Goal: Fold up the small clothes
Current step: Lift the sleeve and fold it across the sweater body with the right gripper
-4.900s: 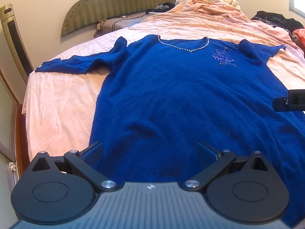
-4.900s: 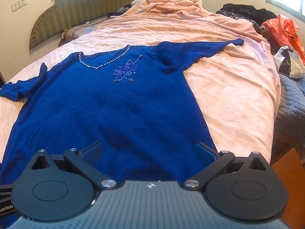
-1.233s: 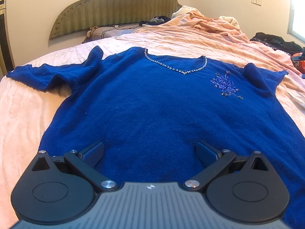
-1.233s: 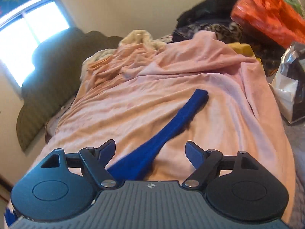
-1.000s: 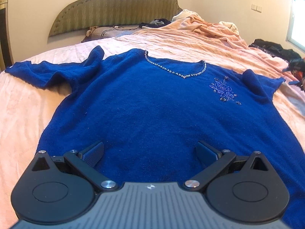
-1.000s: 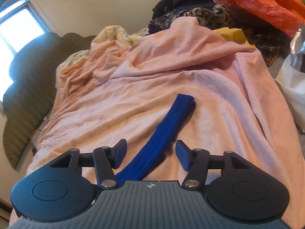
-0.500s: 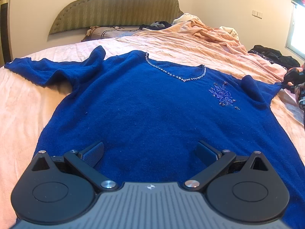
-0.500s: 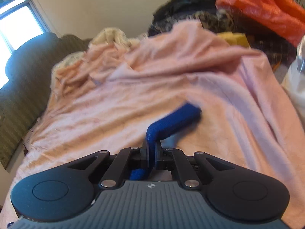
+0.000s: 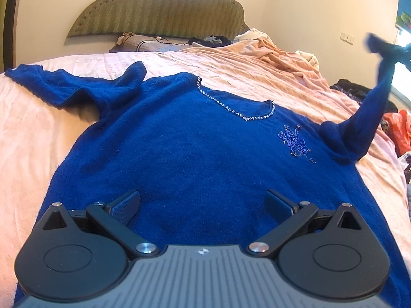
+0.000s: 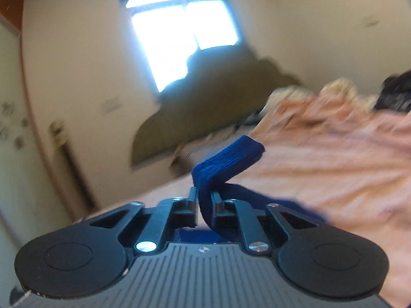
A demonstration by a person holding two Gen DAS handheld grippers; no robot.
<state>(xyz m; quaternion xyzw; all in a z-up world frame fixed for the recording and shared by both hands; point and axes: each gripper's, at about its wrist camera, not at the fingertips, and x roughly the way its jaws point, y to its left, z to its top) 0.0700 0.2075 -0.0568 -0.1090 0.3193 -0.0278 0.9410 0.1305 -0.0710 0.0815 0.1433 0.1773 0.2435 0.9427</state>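
Observation:
A dark blue sweater (image 9: 195,154) with a beaded neckline lies face up on the pink bed sheet (image 9: 30,133). Its left sleeve (image 9: 64,87) stretches flat to the left. My left gripper (image 9: 203,202) hovers open over the sweater's lower middle, with nothing between its fingers. The right sleeve (image 9: 372,102) rises off the bed at the right edge, held up high. In the right wrist view my right gripper (image 10: 204,199) is shut on that sleeve's cuff (image 10: 228,159), which sticks out beyond the fingertips.
A padded headboard (image 9: 159,7) and pillows (image 9: 143,42) stand at the far end. A rumpled pink blanket (image 9: 277,54) is heaped at the back right. Dark clothes (image 9: 352,89) and an orange bag (image 9: 399,125) lie past the bed's right side.
My right gripper closed on the right sleeve's cuff and lifted it up off the sheet, swinging toward the headboard. The left gripper stayed open over the sweater, barely shifting.

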